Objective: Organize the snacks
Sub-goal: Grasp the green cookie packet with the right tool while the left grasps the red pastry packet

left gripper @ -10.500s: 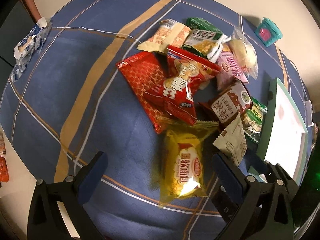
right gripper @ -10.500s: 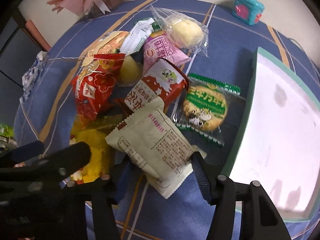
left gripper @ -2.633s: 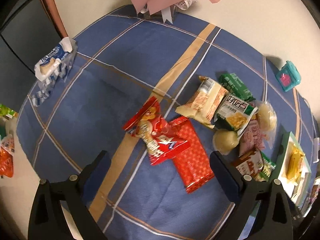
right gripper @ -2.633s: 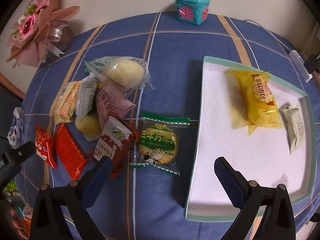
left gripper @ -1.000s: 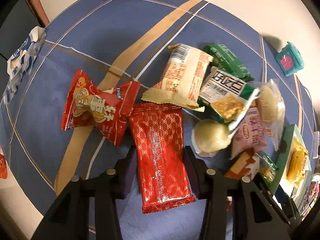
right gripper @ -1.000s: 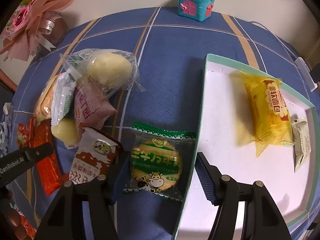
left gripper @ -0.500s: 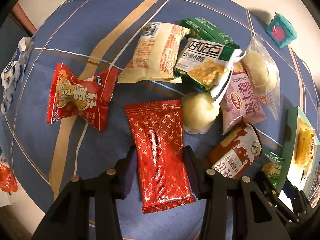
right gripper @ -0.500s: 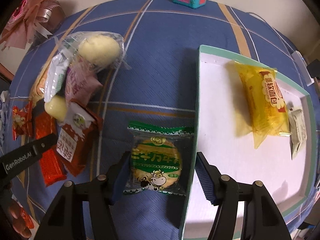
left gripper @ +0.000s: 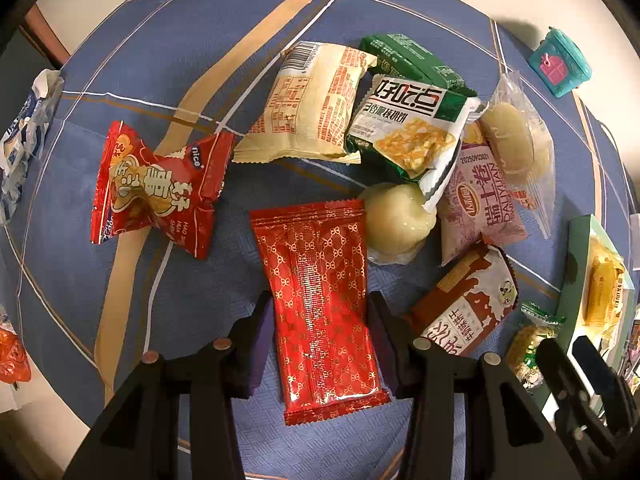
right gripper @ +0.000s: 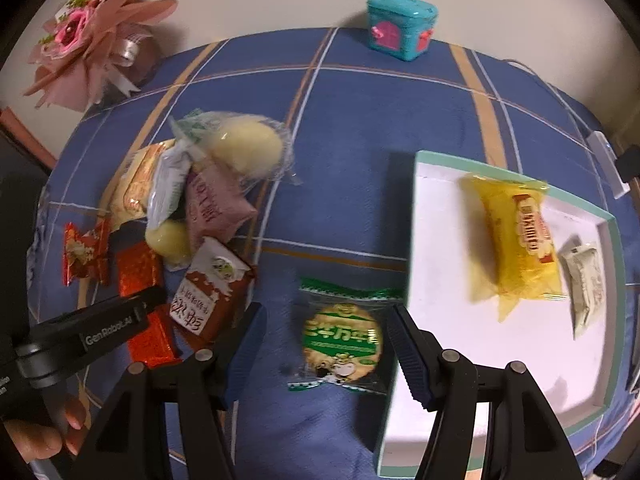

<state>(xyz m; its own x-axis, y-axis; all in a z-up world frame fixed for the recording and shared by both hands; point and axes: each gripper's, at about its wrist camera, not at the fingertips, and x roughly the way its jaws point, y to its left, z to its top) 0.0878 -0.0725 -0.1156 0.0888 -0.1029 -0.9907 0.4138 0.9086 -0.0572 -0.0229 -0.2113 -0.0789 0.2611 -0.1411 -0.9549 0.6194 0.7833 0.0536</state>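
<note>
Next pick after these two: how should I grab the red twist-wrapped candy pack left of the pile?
Probably take the red candy pack from above across its pinched middle. It lies flat and alone on the tablecloth, both ends flare wide, and the waist is its narrowest part, with bare cloth either side for the fingers.

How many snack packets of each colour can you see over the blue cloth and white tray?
Red packet: 2
Green packet: 3
Clear-wrapped bun: 2
Yellow: 1
Pink: 1
Cream: 1
Brown-and-white: 1
Grey-white: 1
Blue-and-white: 1
Total: 13
</note>
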